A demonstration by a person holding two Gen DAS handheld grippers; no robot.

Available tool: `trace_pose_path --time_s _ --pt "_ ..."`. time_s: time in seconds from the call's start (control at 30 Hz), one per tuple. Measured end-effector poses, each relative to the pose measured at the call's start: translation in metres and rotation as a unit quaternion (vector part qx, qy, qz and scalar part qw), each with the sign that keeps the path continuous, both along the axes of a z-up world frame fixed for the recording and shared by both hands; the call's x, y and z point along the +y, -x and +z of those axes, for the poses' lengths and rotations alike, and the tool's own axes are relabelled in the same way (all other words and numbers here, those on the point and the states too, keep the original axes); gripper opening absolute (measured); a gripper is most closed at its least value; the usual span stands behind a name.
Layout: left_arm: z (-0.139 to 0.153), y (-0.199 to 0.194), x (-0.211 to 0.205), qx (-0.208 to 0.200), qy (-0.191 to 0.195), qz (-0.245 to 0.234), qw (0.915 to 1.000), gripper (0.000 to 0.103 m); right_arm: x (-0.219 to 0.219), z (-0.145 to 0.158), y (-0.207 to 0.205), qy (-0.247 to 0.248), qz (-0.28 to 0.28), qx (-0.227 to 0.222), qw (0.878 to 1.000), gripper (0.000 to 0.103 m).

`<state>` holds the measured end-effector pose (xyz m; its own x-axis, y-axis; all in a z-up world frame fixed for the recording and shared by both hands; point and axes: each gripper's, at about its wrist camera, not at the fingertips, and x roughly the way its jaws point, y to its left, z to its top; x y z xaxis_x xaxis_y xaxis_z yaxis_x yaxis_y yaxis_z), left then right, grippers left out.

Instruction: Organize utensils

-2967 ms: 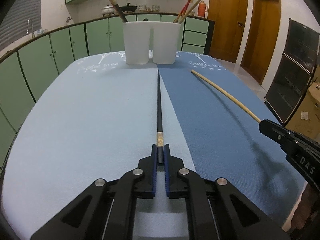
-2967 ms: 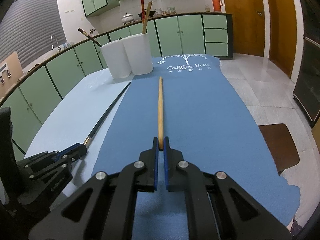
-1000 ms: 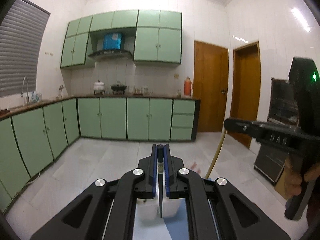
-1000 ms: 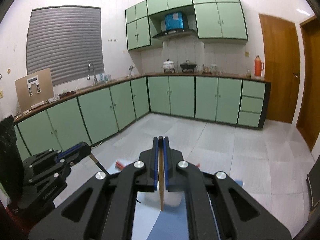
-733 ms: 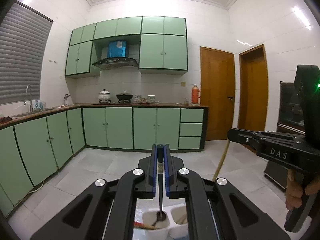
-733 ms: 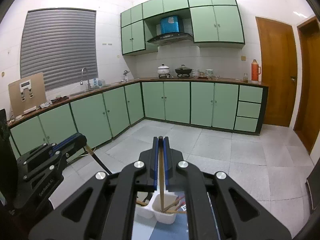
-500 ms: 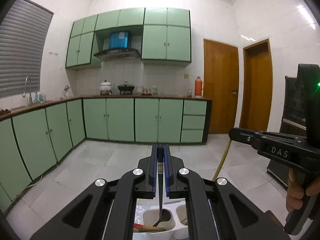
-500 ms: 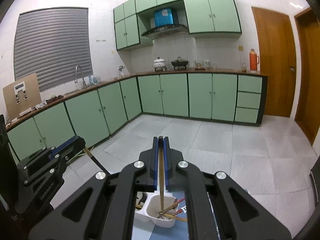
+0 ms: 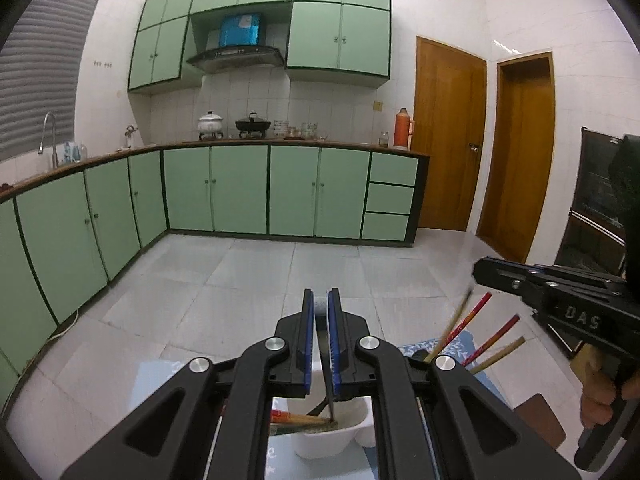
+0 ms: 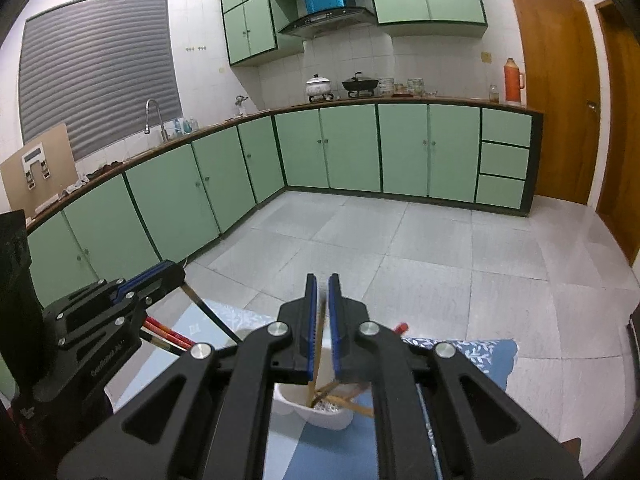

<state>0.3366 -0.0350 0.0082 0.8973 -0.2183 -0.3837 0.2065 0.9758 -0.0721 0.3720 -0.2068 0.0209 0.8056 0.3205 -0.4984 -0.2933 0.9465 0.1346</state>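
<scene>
Left wrist: white holder (image 9: 336, 436) contains chopsticks (image 9: 304, 419), maybe three.

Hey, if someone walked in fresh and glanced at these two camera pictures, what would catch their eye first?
Probably the two black grippers with blue pads, each poised over a white utensil holder at the bottom: the left gripper above a dark chopstick, the right gripper above a wooden chopstick, both sticks dipping into the cups. Behind them, mint-green cabinets fill the kitchen wall.
</scene>
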Motion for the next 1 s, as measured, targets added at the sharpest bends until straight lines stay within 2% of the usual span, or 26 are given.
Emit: trace_pose_path --time_s 0.1,0.27,0.47,0.53,0.6,0.83,1.0 --pt "0.005 0.005 0.006 -0.003 0.004 0.002 1.0 0.017 -0.007 0.006 0.009 -0.002 -0.01 -0.015 1.0 0.023" --pt "0.02 0.021 0.011 -0.019 0.006 0.01 0.9998 0.043 -0.022 0.018 0.028 -0.009 -0.026 -0.032 0.999 0.034" --pt "0.032 0.053 0.015 -0.031 0.006 0.016 0.9994 0.073 -0.034 0.026 0.072 -0.014 -0.049 -0.061 0.997 0.069" --pt "0.033 0.063 0.015 -0.028 0.007 0.02 0.9994 0.078 -0.037 0.026 0.088 -0.014 -0.055 -0.067 0.996 0.077" --pt "0.032 0.074 0.016 -0.024 0.008 0.02 0.9995 0.082 -0.04 0.023 0.105 -0.016 -0.062 -0.071 0.995 0.09" --pt "0.022 0.119 0.015 -0.009 -0.002 0.029 0.9995 0.097 -0.047 0.005 0.156 -0.03 -0.061 -0.054 0.996 0.098" --pt "0.015 0.15 0.015 0.004 0.001 0.025 0.9997 0.097 -0.044 -0.002 0.184 -0.035 -0.059 -0.046 0.997 0.098"
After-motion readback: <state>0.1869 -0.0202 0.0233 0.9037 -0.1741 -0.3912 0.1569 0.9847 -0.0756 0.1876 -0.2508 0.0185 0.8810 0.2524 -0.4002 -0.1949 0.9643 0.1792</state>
